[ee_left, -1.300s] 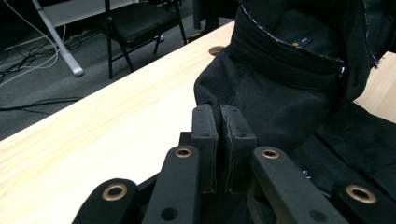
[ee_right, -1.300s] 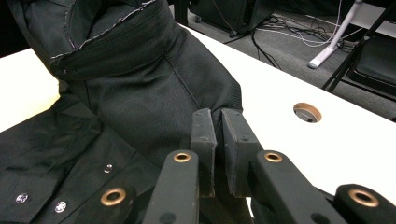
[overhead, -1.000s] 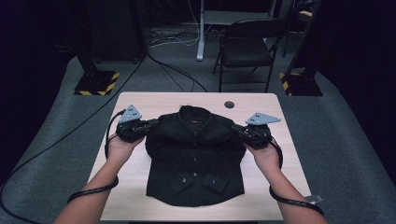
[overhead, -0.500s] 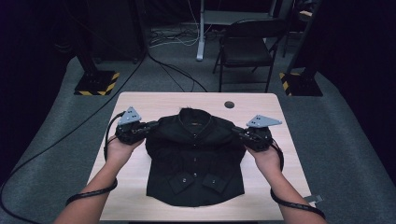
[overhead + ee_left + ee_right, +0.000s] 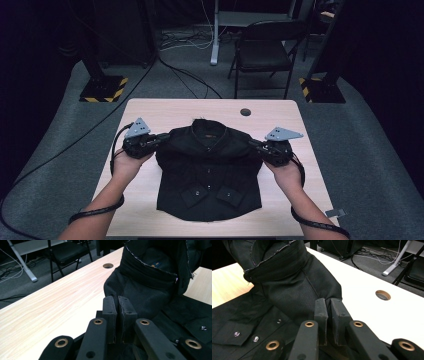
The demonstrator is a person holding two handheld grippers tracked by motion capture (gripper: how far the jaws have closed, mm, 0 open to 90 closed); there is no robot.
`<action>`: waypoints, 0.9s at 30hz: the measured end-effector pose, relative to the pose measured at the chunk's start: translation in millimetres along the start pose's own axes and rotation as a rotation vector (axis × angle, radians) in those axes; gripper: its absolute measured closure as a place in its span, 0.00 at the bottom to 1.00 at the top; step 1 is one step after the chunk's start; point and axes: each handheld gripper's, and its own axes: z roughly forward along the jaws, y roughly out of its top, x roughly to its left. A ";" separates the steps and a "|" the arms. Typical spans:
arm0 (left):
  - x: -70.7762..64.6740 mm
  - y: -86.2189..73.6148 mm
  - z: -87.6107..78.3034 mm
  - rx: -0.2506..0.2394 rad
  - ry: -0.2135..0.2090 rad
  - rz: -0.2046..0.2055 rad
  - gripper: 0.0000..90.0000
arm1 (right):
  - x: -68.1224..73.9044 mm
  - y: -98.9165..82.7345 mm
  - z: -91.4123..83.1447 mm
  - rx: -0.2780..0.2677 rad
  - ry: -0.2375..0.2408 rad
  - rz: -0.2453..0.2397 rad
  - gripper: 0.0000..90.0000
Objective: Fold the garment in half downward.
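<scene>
Shirt (image 5: pixel 207 172) lies face up in the middle of the table (image 5: pixel 150 112), collar at the far end, cuffs folded in near the hem, and both grippers have it by the shoulders. Left gripper (image 5: pixel 156 140) is clamped on the left shoulder; in the left gripper view its jaws are almost together with a fold of black cloth pinched between them (image 5: pixel 117 312). Right gripper (image 5: pixel 256 145) does the same on the right shoulder, jaws narrow on a bunch of fabric (image 5: pixel 328 315). Compared with a second ago, very little has changed: the hands sit at the same spots by the shoulders, the grips are no looser or tighter, and the cloth outline on the wood looks the same. That reads as a pause with the hold secured, not a slip. The collar stands up a bit between the two pinches, so the shoulders seem raised slightly off the wood while the body stays flat. With both corners firmly in hand, the fold or lift looks ready to begin; the next move probably calls for both hands travelling together, so the body follows evenly and the tucked sleeves stay put. A cable hole (image 5: pixel 245 112) sits beyond the collar, well apart.
</scene>
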 end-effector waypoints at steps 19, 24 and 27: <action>-8.2 -14.8 -4.4 0.003 -0.031 -0.005 0.94 | 7.1 -18.6 -2.9 0.021 0.022 0.006 0.93; -9.9 -18.0 -5.8 0.001 -0.038 -0.010 0.94 | 9.0 -22.5 -3.2 0.028 0.026 0.002 0.93; -11.4 -20.2 -6.4 0.004 -0.042 -0.010 0.94 | 10.7 -24.5 -3.3 0.030 0.029 0.000 0.93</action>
